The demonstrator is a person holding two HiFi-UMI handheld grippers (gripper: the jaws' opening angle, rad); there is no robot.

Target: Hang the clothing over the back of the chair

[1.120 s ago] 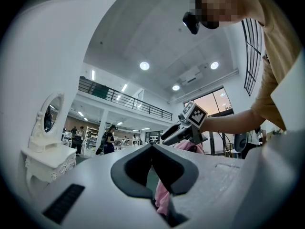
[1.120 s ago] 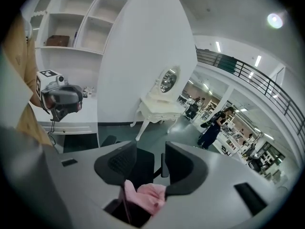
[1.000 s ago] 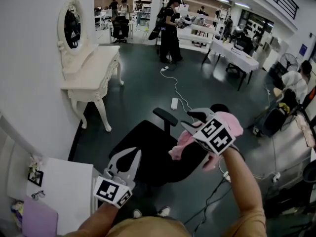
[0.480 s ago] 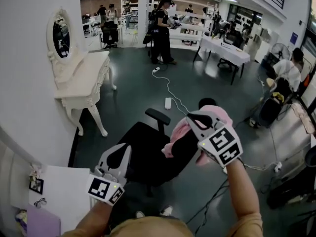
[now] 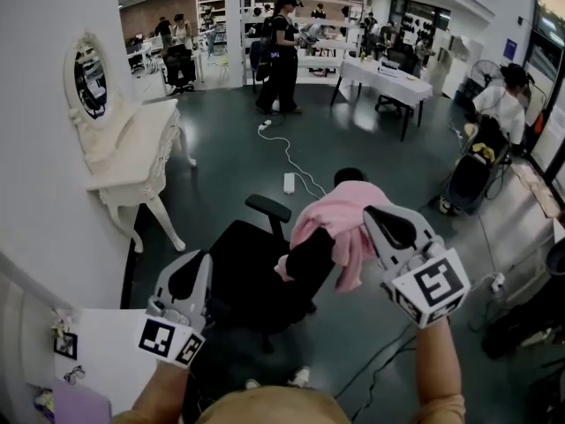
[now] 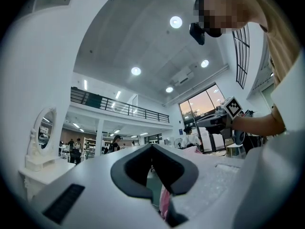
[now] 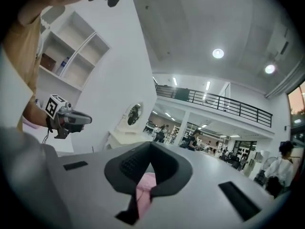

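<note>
A pink garment [image 5: 340, 228] lies draped over the top of the backrest of a black office chair [image 5: 252, 276], and its ends hang down both sides. My right gripper [image 5: 375, 215] is shut just right of the garment, level with the chair top, with its tips by the cloth's edge. In the right gripper view the right gripper [image 7: 151, 146] has its jaws together, and pink cloth [image 7: 143, 192] shows through the slot below them. My left gripper [image 5: 194, 268] is shut and empty, left of the chair. In the left gripper view, the left gripper [image 6: 152, 147] has its tips touching.
A white vanity table with an oval mirror [image 5: 132, 153] stands against the left wall. A white cabinet top [image 5: 97, 347] is at bottom left. A power strip and cable [image 5: 289, 182] lie on the floor behind the chair. People stand and sit by white tables [image 5: 388, 78] farther back.
The right gripper's jaws were open over the garment and have closed. The gripper has moved right and up, off the cloth. The garment now lies spread over the backrest. The left gripper rose slightly.
</note>
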